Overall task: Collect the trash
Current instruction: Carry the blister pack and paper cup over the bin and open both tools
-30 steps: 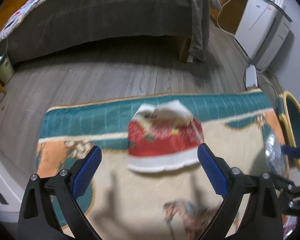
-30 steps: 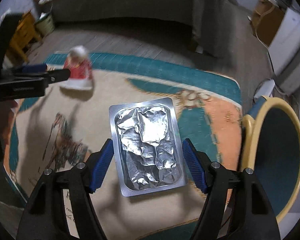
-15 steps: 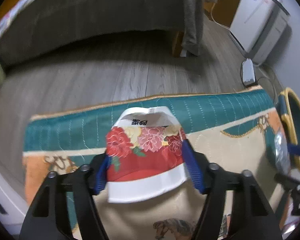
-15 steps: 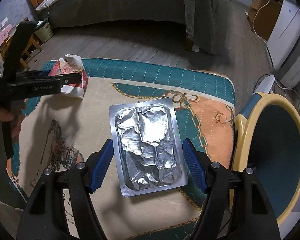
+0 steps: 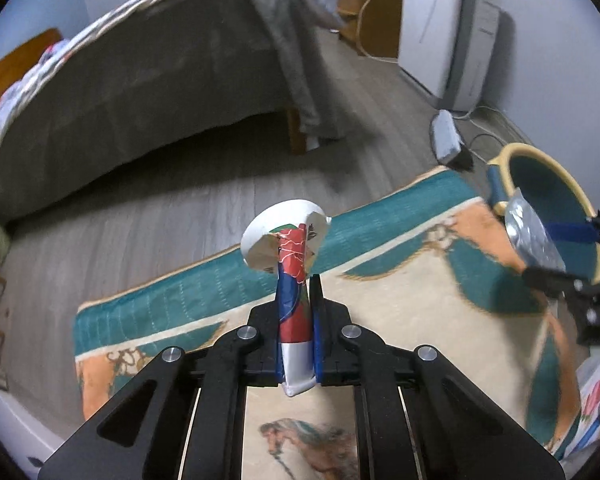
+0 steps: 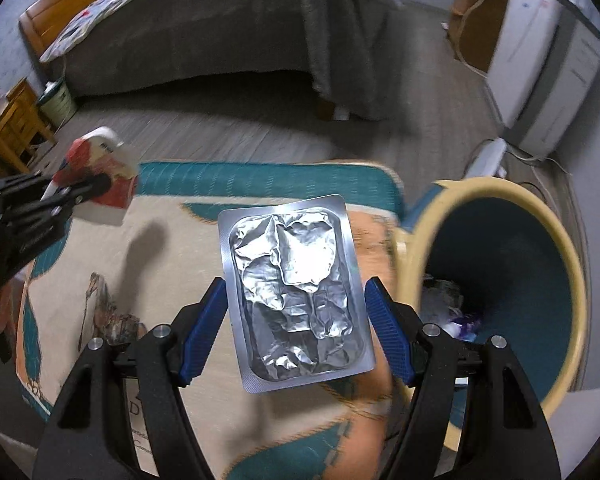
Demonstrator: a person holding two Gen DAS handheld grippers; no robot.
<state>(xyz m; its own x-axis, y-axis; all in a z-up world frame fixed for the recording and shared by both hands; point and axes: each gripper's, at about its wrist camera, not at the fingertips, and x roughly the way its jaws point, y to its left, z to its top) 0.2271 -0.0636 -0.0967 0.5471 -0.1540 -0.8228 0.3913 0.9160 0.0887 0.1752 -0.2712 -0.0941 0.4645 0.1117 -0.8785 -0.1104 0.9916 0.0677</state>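
left gripper: crushed paper cup | right gripper: crinkled foil blister pack

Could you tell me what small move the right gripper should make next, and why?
Probably carry the foil tray a little to the right, over the mouth of the bin, then let go. The right gripper grips the tray by its edges above the rug, with the bin just beside it and some trash already inside. The left gripper is shut on a crushed paper cup.
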